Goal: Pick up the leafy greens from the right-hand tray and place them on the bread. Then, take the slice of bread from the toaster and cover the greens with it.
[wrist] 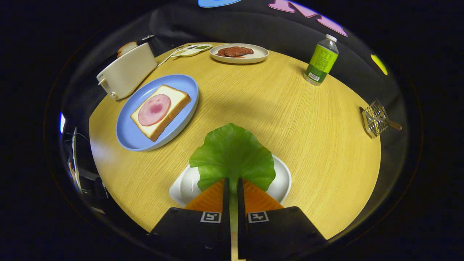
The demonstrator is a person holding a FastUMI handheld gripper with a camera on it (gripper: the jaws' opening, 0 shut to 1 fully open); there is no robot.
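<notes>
Gripper (232, 185) fingers are nearly together, pinching the near edge of the leaf (232, 154), which hangs over the white tray (281, 181). It looks light, thin and floppy, likely to slip or tear, so a hold at the stem edge suits. Bread (161, 110) with ham lies on the blue plate (132, 139) beyond, left. Bottle (321, 61) label is unreadable.
</notes>
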